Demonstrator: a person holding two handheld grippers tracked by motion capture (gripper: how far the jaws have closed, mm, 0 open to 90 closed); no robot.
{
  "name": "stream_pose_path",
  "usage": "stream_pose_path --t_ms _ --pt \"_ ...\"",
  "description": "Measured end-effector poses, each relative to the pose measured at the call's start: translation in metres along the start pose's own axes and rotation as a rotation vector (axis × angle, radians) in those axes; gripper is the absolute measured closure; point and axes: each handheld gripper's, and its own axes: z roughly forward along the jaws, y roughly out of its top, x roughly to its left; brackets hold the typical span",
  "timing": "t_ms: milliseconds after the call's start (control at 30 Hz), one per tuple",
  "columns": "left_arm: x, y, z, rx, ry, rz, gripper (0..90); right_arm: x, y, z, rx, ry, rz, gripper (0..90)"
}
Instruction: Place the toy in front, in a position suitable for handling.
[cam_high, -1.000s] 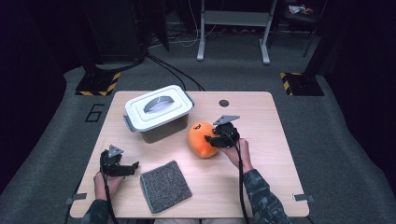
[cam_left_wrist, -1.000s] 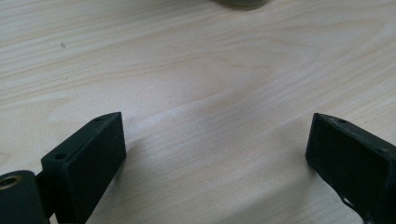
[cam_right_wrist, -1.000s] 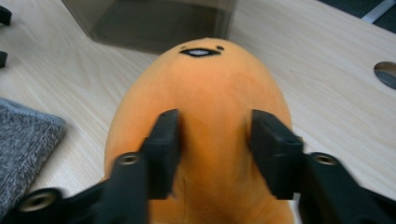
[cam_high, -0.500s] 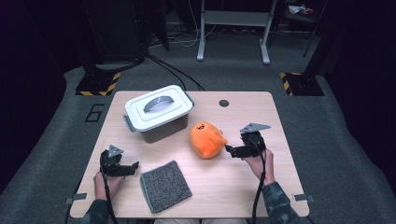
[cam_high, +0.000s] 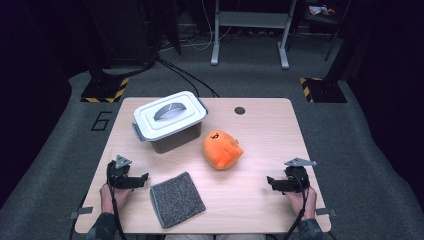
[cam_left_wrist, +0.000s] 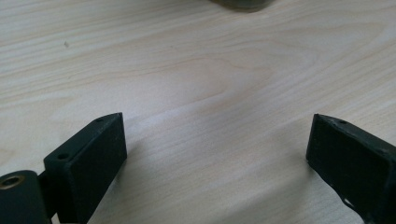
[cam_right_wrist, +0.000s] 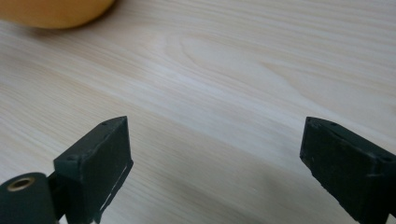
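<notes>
High view puts the orange plush toy (cam_high: 222, 149) lying free near the middle of the table (cam_high: 260, 130), well apart from both your hands. Your right gripper (cam_high: 272, 182) sits low by the table's near right edge — its jaws have just been opening and now stand wide apart with bare wood between them. Your left gripper (cam_high: 142, 179) rests at the near left, jaws apart too, just beside the grey felt pad (cam_high: 177, 199). Behind the pad stands the lidded box (cam_high: 169, 120).
</notes>
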Motion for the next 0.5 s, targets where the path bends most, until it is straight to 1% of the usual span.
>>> stream_pose_path --t_ms 33,100,167,200,233,267,300,333,367,400,433,500 --pt "0.000 0.000 -0.002 0.001 -0.011 -0.016 3.5 -0.002 -0.003 -0.001 0.004 -0.010 0.002 8.0" --pt "-0.002 0.000 -0.006 -0.008 -0.022 -0.034 3.2 -0.006 -0.008 -0.002 0.004 -0.029 0.018 7.7" --pt "-0.006 0.002 -0.012 -0.010 -0.041 -0.040 3.1 -0.009 -0.012 -0.004 -0.005 -0.039 0.027 7.5" --pt "-0.013 0.004 -0.017 -0.026 -0.049 -0.031 3.2 -0.010 -0.014 -0.004 -0.004 -0.049 0.025 7.4" --pt "-0.015 0.005 -0.019 -0.027 -0.056 -0.024 3.4 -0.012 -0.016 -0.004 -0.001 -0.069 0.017 7.3" --pt "-0.019 0.007 -0.023 -0.033 -0.061 -0.021 3.6 -0.013 -0.016 -0.003 0.002 -0.071 0.022 7.1" --pt "-0.024 0.008 -0.026 -0.044 -0.065 -0.010 3.6 -0.013 -0.017 -0.002 0.006 -0.075 0.037 7.0" --pt "-0.028 0.008 -0.028 -0.058 -0.067 -0.004 3.5 -0.015 -0.018 -0.002 0.008 -0.079 0.028 7.0" --pt "-0.035 0.009 -0.032 -0.069 -0.076 0.000 3.6 -0.015 -0.018 -0.001 0.007 -0.080 0.037 7.0" --pt "-0.041 0.009 -0.035 -0.066 -0.097 0.002 3.5 -0.016 -0.019 0.000 0.012 -0.086 0.033 7.0" --pt "-0.047 0.008 -0.035 -0.071 -0.104 0.008 3.4 -0.017 -0.021 0.002 0.015 -0.086 0.039 6.9" --pt "-0.057 0.008 -0.037 -0.063 -0.126 0.021 3.1 -0.018 -0.022 0.004 0.013 -0.099 0.034 6.4"
